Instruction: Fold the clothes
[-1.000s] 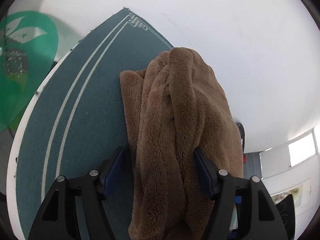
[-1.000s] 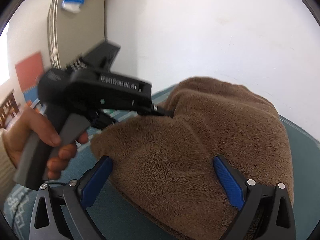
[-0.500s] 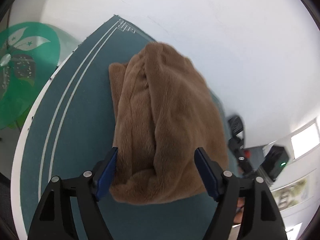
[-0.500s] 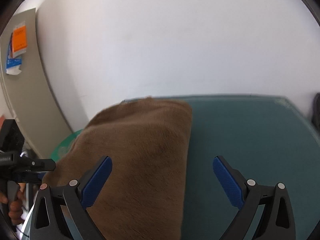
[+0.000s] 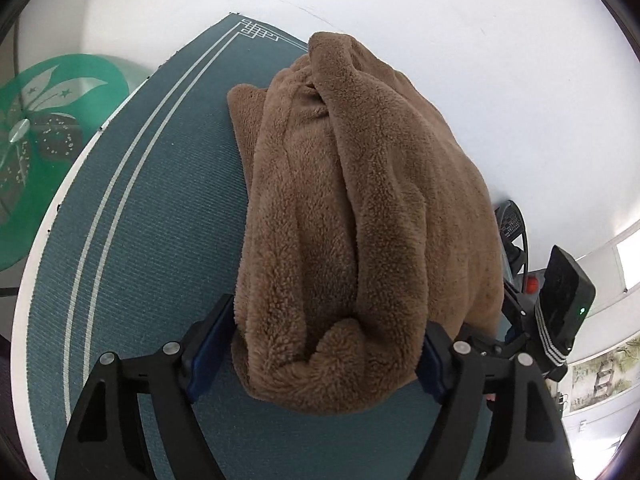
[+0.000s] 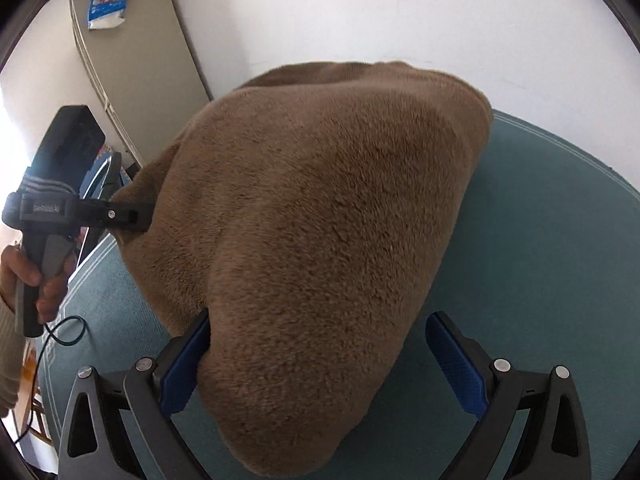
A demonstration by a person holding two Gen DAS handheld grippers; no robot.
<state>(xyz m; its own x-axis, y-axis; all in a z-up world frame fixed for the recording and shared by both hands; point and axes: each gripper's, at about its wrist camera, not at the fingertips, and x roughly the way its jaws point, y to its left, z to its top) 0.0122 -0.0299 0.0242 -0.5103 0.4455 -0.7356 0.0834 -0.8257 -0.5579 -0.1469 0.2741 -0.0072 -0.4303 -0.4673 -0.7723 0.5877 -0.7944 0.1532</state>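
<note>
Teal mat (image 5: 132,240) under brown fleece (image 5: 360,216), white wall (image 5: 460,40), left gripper (image 5: 324,346) opening around fleece, right gripper (image 6: 320,364) spread.

Right tongs (image 6: 320,364) gape over brown fleece garment (image 6: 320,216) on teal mat (image 6: 540,240)

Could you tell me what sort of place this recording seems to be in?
Probably a room in a home or small office: a brown fleece garment lies on a teal mat against a white wall, with a grey cabinet nearby.
</note>
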